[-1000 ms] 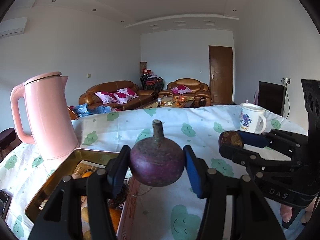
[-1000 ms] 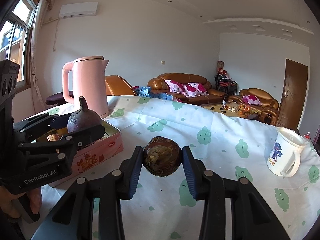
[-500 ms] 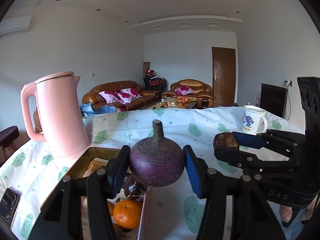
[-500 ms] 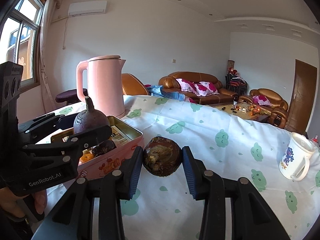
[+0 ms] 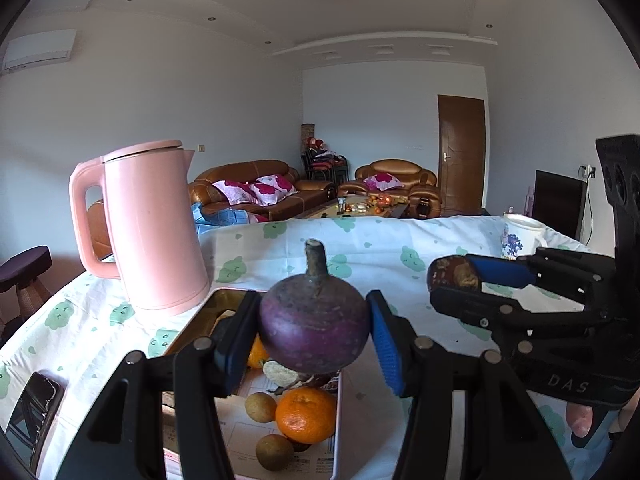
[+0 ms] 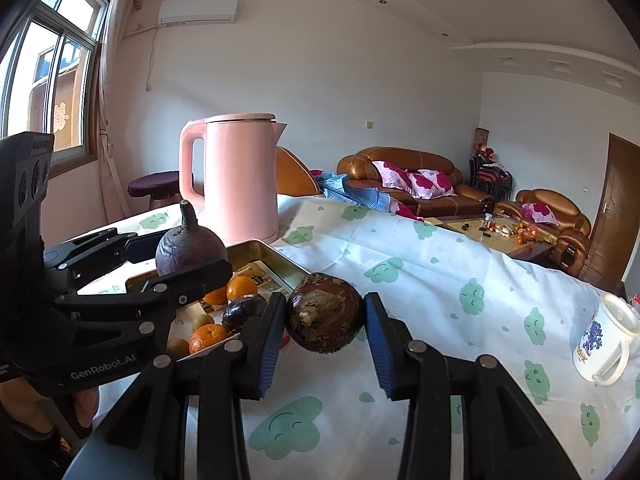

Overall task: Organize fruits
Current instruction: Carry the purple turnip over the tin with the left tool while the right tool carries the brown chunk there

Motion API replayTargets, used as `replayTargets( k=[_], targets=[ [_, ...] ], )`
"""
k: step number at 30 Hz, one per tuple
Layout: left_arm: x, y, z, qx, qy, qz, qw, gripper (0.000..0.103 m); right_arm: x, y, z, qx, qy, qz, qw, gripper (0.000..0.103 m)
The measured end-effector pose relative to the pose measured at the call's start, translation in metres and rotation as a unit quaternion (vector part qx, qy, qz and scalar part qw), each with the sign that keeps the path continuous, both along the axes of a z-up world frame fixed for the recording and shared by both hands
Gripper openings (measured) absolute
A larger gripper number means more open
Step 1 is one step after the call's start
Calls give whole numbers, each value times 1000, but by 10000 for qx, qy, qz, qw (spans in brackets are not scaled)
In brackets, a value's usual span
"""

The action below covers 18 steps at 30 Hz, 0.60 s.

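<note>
My left gripper [image 5: 312, 334] is shut on a purple stemmed fruit [image 5: 314, 330] and holds it above the open tin box [image 5: 200, 320]; it also shows in the right wrist view [image 6: 190, 246]. My right gripper [image 6: 324, 322] is shut on a dark brown round fruit [image 6: 324, 318], held above the tablecloth just right of the tin [image 6: 280, 256]. The tin holds oranges [image 5: 306, 414], small brown fruits [image 5: 260, 406] and a dark fruit [image 6: 240, 312].
A pink kettle [image 5: 152, 228] stands just behind the tin. A white mug [image 6: 604, 344] stands at the right on the cloud-print tablecloth [image 6: 440, 280]. A phone [image 5: 34, 404] lies at the table's left edge.
Both grippers have moved left toward the tin with their fruits still held. The tin's contents have come into view under the left gripper.
</note>
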<state>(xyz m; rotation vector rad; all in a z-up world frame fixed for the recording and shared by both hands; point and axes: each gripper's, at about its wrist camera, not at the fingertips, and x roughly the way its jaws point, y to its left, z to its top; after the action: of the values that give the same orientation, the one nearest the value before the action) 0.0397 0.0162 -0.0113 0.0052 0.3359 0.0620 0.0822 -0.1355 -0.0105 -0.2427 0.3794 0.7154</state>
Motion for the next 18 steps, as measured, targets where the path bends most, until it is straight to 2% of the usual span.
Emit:
replayTargets(
  k=[18],
  targets=[
    [-12,39,0,28,168,419,9990,56,-1,50,19,-141,-105,462,9988,42]
  ],
)
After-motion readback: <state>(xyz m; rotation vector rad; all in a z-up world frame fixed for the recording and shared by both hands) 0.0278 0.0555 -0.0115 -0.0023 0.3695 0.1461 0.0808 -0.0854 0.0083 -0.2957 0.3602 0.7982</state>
